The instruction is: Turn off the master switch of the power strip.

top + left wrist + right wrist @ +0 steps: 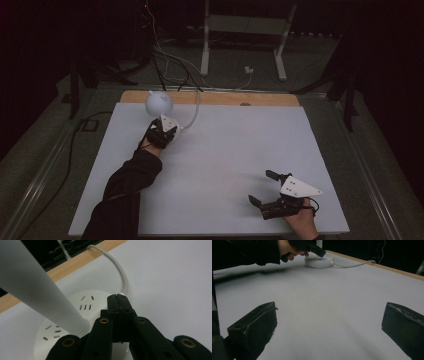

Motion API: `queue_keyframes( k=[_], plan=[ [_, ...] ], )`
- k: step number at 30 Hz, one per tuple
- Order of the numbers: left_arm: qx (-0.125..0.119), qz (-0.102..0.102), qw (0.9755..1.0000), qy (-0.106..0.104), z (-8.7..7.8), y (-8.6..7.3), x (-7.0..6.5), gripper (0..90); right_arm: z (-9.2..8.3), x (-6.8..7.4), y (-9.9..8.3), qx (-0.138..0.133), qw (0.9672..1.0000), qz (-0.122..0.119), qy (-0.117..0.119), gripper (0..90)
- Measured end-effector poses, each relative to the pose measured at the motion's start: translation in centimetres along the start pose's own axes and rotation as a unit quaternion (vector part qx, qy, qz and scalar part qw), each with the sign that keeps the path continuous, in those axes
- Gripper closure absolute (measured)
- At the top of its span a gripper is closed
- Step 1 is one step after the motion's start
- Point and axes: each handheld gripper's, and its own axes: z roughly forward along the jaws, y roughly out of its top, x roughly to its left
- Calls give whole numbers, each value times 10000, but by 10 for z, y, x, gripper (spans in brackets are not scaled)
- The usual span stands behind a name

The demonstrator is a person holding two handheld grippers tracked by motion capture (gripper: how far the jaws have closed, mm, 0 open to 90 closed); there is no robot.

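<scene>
A white round power strip point(75, 315) lies flat at the far left part of the counter point(235, 165), near its wooden far edge. Its top has several groups of socket slots. A white conical stem point(37, 290) rises from its middle, and in the high view a white round head point(159, 102) sits on top. A white cable point(117, 272) leaves its side and curves over the far edge. A small blue light point(322, 258) glows on its top.

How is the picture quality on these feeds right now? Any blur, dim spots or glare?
High view: dim, surroundings near black, the white board evenly lit, no glare. Left gripper view: the lamp stem up close is soft. Right gripper view: the left gripper and sleeve look motion-blurred, with a small blue glow on the lamp base.
</scene>
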Motion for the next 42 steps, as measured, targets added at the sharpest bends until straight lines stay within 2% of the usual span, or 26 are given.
queue_keyframes(
  k=[4, 8, 10, 12, 16, 23, 24, 26, 31, 42],
  plan=[
    [103, 149, 9997, 143, 1, -1, -1, 900, 0, 0, 0, 2, 10000, 5, 0, 0],
    [114, 100, 9998, 136, 2, -3, 0, 900, 0, 0, 0, 4, 10000, 2, 8, 0],
    [130, 194, 9995, 218, 3, -3, 0, 900, 0, 0, 0, 5, 10000, 1, 4, 0],
    [107, 190, 9996, 168, 3, -3, 0, 900, 0, 0, 0, 4, 10000, 2, 3, 0],
    [149, 330, 9991, 225, 4, -2, -2, 900, 0, 0, 0, 11, 10000, 5, 9, 0],
    [274, 287, 9991, 127, 5, 0, 0, 900, 0, 0, 0, 10, 10000, 15, 19, 0],
    [296, 352, 9989, 126, 5, 1, 0, 900, 0, 0, 0, 14, 10000, 12, 17, 0],
    [322, 328, 9989, 104, 6, 1, 0, 900, 1, 1, 0, 13, 10000, 9, 27, 0],
    [372, 446, 9982, 115, 6, 3, 0, 900, 1, 1, 0, 17, 10000, 2, 36, 0],
    [621, 502, 9968, 91, 7, 9, 0, 900, 1, 2, 0, 29, 10000, -14, 64, 0]
  ],
)
